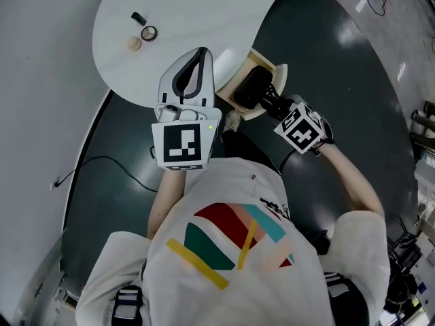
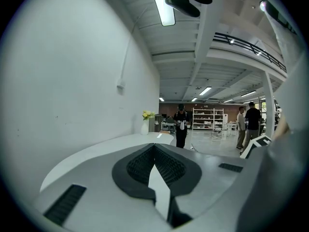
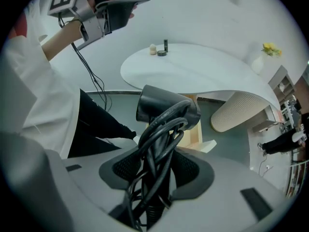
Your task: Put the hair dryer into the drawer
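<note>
Hair dryer (image 3: pixel 166 108) pinched in the right gripper (image 3: pixel 161 151), jaws clamped on the black handle with the black cord (image 3: pixel 157 178) bundled in loops alongside it and caught in the same grip. Seen from the head view, dryer body (image 1: pixel 253 87) hanging nose-down over the open wooden drawer (image 1: pixel 279 70), which sticks out from under the near right edge of the white table (image 1: pixel 204 5); whether touching the drawer floor, impossible to tell. Right gripper (image 1: pixel 266 95) tilted steeply down toward the drawer opening. Left gripper (image 1: pixel 202 51) held over the near edge of the table, just left of the drawer, pointing roughly level across the tabletop. Its jaws (image 2: pixel 154 146) pressed together at the tips, nothing between them. Near the far left edge of the table, three small things close together: a black cylinder (image 1: pixel 138 17), a ring-shaped lid (image 1: pixel 149 33) and a beige knob (image 1: pixel 134 43). White vase with yellow flowers (image 3: pixel 265 52) at the table's far end
</note>
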